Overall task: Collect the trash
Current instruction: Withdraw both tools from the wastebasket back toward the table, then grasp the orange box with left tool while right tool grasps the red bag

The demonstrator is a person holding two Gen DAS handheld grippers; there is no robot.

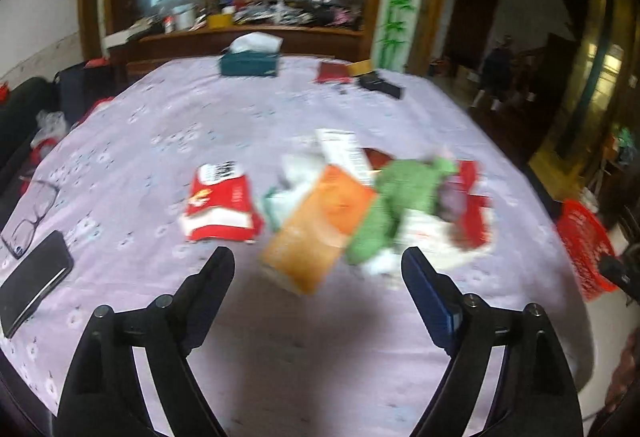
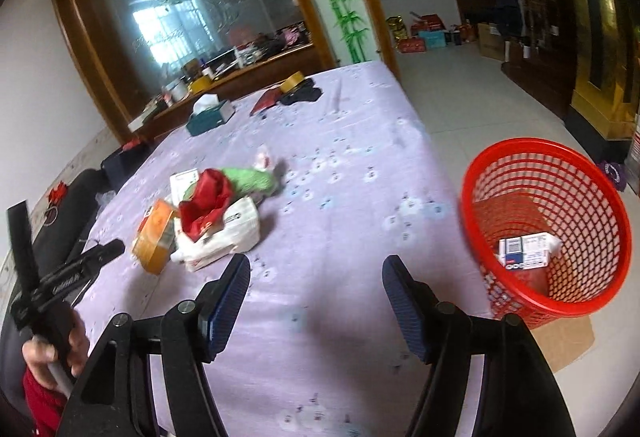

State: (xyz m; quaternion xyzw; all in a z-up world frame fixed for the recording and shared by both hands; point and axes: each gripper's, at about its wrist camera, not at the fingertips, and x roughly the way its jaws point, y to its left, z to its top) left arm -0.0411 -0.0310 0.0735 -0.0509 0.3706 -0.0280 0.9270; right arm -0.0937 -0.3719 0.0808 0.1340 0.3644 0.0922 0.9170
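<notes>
A pile of trash lies on the lilac tablecloth (image 1: 280,337): an orange box (image 1: 320,225), a green wrapper (image 1: 400,197), a red wrapper (image 1: 472,205), white paper (image 1: 344,149) and, apart to the left, a red-and-white pack (image 1: 220,205). My left gripper (image 1: 318,269) is open and empty just short of the orange box. My right gripper (image 2: 316,277) is open and empty above the table's right part. The pile shows in the right wrist view (image 2: 208,213) to the left. A red mesh basket (image 2: 548,225) stands on the floor right of the table with a small white carton (image 2: 528,249) inside.
Glasses (image 1: 32,209) and a black phone (image 1: 32,281) lie at the table's left edge. A teal tissue box (image 1: 250,59), a red booklet (image 1: 334,73), a tape roll (image 2: 294,81) and black items (image 1: 380,85) sit at the far end. A mirrored cabinet stands behind.
</notes>
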